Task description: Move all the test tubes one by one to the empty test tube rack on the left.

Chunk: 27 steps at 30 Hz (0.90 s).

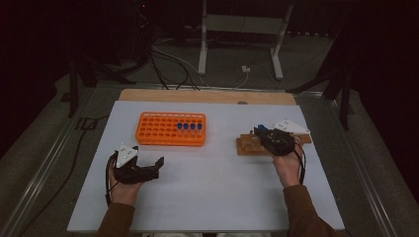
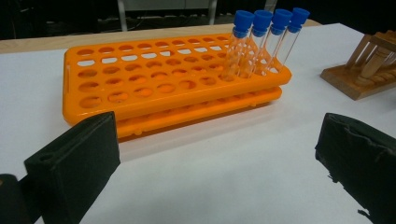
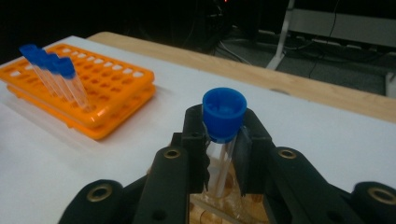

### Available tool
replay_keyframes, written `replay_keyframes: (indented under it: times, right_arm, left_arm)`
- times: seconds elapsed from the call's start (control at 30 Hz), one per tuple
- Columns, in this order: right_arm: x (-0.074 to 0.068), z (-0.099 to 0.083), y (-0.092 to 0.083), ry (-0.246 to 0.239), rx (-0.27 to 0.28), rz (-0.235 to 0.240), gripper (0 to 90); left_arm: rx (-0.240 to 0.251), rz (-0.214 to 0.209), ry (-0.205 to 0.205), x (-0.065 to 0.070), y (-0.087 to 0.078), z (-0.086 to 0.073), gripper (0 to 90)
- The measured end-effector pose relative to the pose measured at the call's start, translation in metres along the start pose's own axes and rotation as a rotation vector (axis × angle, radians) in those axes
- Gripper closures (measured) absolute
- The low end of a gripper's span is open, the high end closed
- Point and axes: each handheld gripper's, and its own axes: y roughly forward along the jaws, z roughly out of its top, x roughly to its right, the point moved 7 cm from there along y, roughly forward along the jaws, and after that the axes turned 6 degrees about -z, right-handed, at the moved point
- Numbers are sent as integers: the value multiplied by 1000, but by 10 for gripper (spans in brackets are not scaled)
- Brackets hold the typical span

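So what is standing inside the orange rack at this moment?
The orange rack holds four blue-capped tubes in one row of holes near one end. The other holes look empty. The tube bottoms are hidden inside the rack.

— How is the left claw (image 1: 154, 167) sitting?
— Low, its jaws gaping wide with nothing between them, hand and brown sleeve reaching in from the near edge.
— And the right claw (image 3: 223, 140)?
— Its jaws are clamping tight, the forearm stretching forward, wrist straight.
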Motion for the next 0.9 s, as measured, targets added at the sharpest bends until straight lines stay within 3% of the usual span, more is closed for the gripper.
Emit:
replay_keyframes:
  times: [0.5,0.67,0.9]
  right_arm:
    - [-2,28,-25,-42,45,24,772]
    - [-10,37,-34,-67,59,44,772]
    - [-24,33,-34,-66,44,98,771]
  left_arm:
    - [-2,8,5,1,2,-1,7]
    - [-11,2,7,3,4,-2,6]
    - [-13,-12,27,10,6,0,7]
